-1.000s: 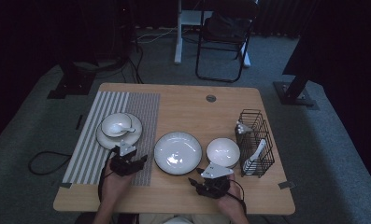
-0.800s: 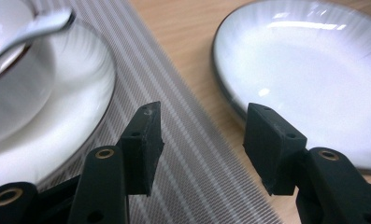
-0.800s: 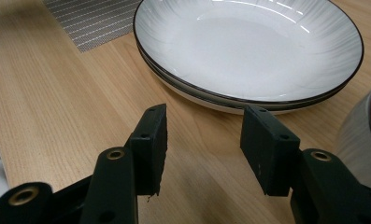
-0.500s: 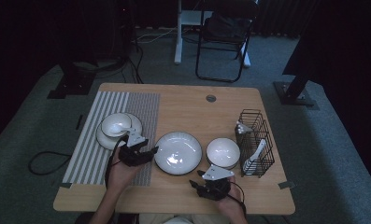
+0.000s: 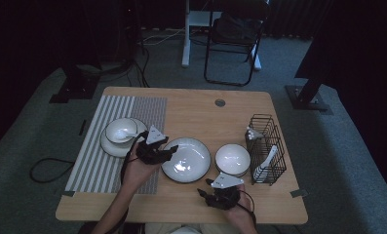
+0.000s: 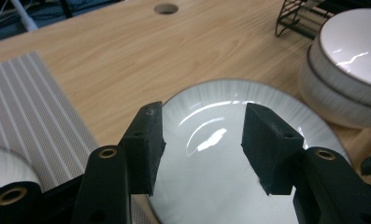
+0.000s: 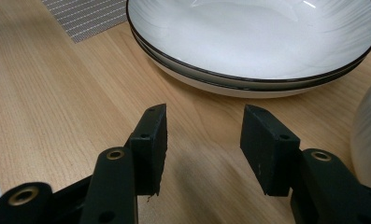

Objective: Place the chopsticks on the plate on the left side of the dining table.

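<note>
left tool [image 6: 202, 149] now over plate [image 6: 230, 186]

Wooden table [image 5: 191, 114] carried a striped mat [image 5: 108, 146] beyond the left gripper [image 5: 174, 149]. A large plate [image 5: 188, 161] lay under its jaws, small bowls [image 5: 232, 159] and a wire rack [image 5: 268, 146] beyond the right gripper [image 5: 203, 187].

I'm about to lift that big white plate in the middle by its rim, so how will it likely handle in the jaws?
The big plate looks glazed, with bright glare, so it is probably slippery between pads. It looks like rigid ceramic, likely heavy for its size and apt to chip if dropped. A second dark rim beneath it in the right gripper view suggests two stacked plates, so the top one might slide.
</note>
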`<state>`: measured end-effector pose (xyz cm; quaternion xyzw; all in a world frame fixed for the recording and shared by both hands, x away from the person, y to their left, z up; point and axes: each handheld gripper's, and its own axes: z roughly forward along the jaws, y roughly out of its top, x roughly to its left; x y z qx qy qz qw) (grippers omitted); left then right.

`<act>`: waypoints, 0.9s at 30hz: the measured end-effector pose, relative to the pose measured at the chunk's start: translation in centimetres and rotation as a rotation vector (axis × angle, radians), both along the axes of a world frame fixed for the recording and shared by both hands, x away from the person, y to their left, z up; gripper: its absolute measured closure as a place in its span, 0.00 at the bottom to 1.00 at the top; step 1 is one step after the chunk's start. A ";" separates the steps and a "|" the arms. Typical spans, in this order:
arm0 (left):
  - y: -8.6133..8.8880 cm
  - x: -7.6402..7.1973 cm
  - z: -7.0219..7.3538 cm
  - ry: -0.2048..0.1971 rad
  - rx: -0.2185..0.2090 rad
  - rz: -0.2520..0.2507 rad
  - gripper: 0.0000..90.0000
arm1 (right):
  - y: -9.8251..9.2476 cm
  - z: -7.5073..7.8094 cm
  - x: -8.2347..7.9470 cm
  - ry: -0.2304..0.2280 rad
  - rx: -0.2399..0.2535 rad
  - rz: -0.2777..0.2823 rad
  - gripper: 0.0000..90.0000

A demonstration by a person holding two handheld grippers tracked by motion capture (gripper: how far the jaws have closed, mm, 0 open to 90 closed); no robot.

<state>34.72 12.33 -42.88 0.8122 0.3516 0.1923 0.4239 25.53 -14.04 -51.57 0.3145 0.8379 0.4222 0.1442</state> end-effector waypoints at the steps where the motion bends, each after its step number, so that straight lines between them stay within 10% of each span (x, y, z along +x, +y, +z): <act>1: -0.3 0.1 0.2 -0.005 -0.004 -0.003 0.55 | 0.0 0.0 0.0 0.004 0.005 -0.001 0.56; 27: -6.6 2.4 3.9 -0.089 -0.005 -0.157 0.55 | -0.1 -0.7 0.1 0.019 0.011 -0.001 0.56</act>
